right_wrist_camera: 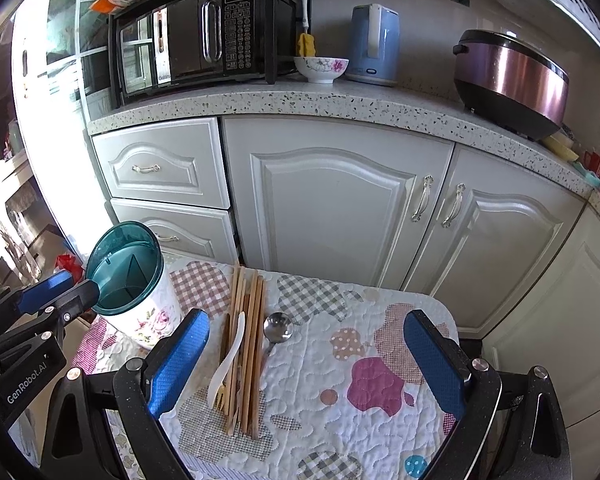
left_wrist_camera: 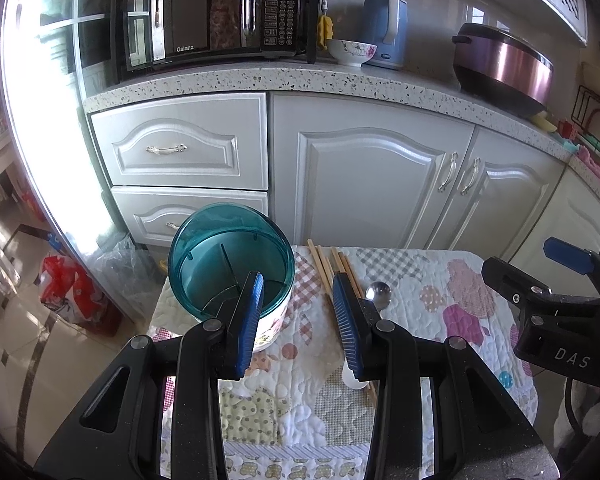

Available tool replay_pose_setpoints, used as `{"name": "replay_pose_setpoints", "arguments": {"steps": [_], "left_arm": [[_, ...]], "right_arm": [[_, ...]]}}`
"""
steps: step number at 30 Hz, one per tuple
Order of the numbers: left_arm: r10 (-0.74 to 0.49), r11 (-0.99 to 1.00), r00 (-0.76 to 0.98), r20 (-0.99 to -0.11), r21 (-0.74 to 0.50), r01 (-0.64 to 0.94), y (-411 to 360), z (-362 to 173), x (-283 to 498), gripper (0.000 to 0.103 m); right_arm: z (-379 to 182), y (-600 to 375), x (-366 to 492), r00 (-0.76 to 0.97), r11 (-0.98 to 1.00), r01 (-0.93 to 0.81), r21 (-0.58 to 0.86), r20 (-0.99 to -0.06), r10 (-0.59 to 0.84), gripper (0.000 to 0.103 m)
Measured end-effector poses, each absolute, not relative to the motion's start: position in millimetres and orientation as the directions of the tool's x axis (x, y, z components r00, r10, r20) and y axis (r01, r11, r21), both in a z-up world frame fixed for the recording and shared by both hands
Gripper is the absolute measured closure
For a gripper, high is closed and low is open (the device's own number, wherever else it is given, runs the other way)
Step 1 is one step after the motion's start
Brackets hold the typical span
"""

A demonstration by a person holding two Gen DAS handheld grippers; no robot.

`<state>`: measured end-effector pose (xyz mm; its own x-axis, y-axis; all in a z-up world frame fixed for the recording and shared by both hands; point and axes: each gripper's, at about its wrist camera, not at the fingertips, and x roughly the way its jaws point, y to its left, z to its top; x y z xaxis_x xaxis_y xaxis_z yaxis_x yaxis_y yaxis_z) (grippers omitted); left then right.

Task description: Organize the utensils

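Observation:
A floral utensil holder with a teal rim [left_wrist_camera: 231, 258] [right_wrist_camera: 129, 280] stands at the left of the quilted table [right_wrist_camera: 340, 400]. It has dividers inside and looks empty. Wooden chopsticks [right_wrist_camera: 249, 344] [left_wrist_camera: 320, 264] lie in a bundle at the middle. A white plastic spoon [right_wrist_camera: 226, 364] and a wooden fork [right_wrist_camera: 220, 394] lie on them. A metal spoon [right_wrist_camera: 277, 328] [left_wrist_camera: 378, 294] lies just right of them. My left gripper [left_wrist_camera: 298, 292] is open and empty, between holder and chopsticks. My right gripper [right_wrist_camera: 306, 344] is wide open and empty above the utensils.
White cabinets [right_wrist_camera: 332, 208] stand behind the table. The speckled counter [right_wrist_camera: 300, 100] carries a microwave [right_wrist_camera: 204, 36], a floral bowl [right_wrist_camera: 321, 68], a blue kettle [right_wrist_camera: 374, 44] and a purple rice cooker [right_wrist_camera: 512, 80]. Red bags [left_wrist_camera: 72, 292] lie on the floor at the left.

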<state>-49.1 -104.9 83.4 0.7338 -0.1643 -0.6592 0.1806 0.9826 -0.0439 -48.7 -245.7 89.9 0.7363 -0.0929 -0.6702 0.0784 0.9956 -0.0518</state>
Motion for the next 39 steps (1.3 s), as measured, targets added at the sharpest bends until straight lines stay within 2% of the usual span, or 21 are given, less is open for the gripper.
{"name": "replay_pose_setpoints", "arguments": {"steps": [15,25,30,34,36,38,39], "left_arm": [[-0.175,0.979,0.695,-0.697,-0.046,0.201,-107.8,66.9,-42.9,0.068],[-0.295,0.937,0.563,-0.772,-0.116,0.33,-131.9,32.9,-32.6,0.068],[-0.291,0.93,0.506,-0.812,-0.116,0.349,-148.3,15.0,-15.6,0.068],[-0.28,0.93,0.489,-0.826,-0.107,0.352,-157.3,9.5,-3.5,0.068],[-0.278,0.93,0.476,-0.835,-0.111,0.349,-160.1,6.8,2.8,0.068],[-0.277,0.931,0.462,-0.843,-0.116,0.346,-161.2,3.9,7.5,0.068],[-0.273,0.931,0.457,-0.847,-0.114,0.345,-163.7,1.2,10.7,0.068]], "right_arm": [[81.3,-251.6,-42.7,0.716,0.996,0.07,-0.056,-0.693,-0.089,0.006],[39.2,-272.9,-22.7,0.654,0.999,0.037,-0.01,-0.756,-0.032,0.006],[-0.3,-296.0,4.8,0.584,0.997,0.021,0.076,-0.81,0.05,0.023],[-25.7,-302.0,28.2,0.542,0.99,-0.022,0.137,-0.831,0.127,0.026],[-37.9,-302.1,42.7,0.525,0.987,-0.042,0.155,-0.837,0.154,0.041],[-49.6,-300.5,57.2,0.51,0.979,-0.063,0.196,-0.836,0.201,0.048],[-55.3,-300.3,64.4,0.503,0.973,-0.074,0.218,-0.834,0.226,0.048]]}}
